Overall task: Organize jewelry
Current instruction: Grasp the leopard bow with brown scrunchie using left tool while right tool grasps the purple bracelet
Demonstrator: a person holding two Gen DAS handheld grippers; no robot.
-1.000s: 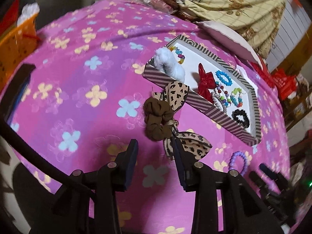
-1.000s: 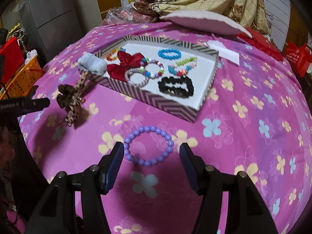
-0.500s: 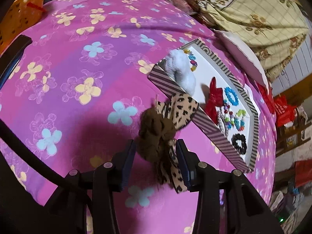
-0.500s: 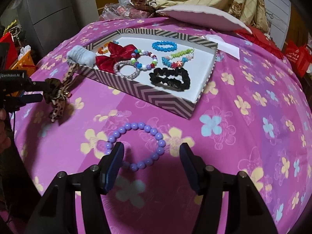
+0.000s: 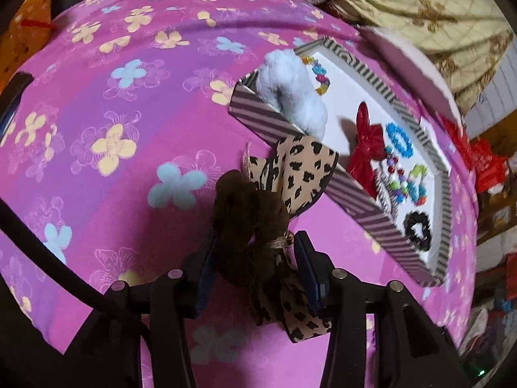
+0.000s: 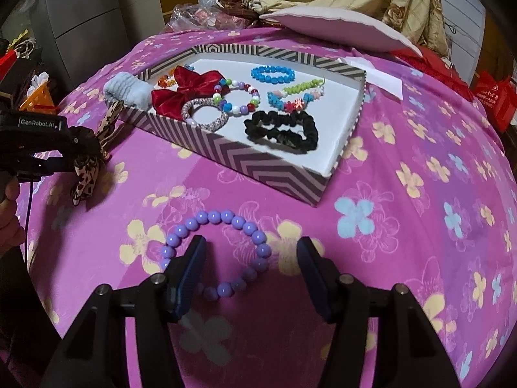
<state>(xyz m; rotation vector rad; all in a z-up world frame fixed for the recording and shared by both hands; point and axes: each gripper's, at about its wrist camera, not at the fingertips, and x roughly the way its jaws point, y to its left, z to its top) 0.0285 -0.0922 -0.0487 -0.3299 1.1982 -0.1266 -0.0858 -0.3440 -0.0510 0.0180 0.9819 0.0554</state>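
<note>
A brown scrunchie (image 5: pixel 248 213) with a leopard-print bow (image 5: pixel 300 168) sits between the fingers of my left gripper (image 5: pixel 255 258). The jaws are closing and both pads touch it. The bow's upper tail leans on the striped box (image 5: pixel 365 200). In the right wrist view the bow (image 6: pixel 84 174) hangs from that gripper, which a hand (image 6: pixel 9 213) holds. A purple bead bracelet (image 6: pixel 219 220) lies flat on the pink cloth. My right gripper (image 6: pixel 250 252) is closing over it with one finger inside the ring and one outside. Neither pad presses the beads.
The striped box (image 6: pixel 258 161) holds a red bow (image 6: pixel 184 92), several bead bracelets, a black scrunchie (image 6: pixel 284 129) and a white fluffy band (image 6: pixel 127 89) on its corner. Behind it are a white paper plate (image 6: pixel 339 26) and beige fabric. An orange basket (image 6: pixel 35 97) stands at the left.
My left gripper came forward and down until the brown scrunchie sat between its fingers. My right gripper sank over the purple bracelet and its jaws narrowed.
</note>
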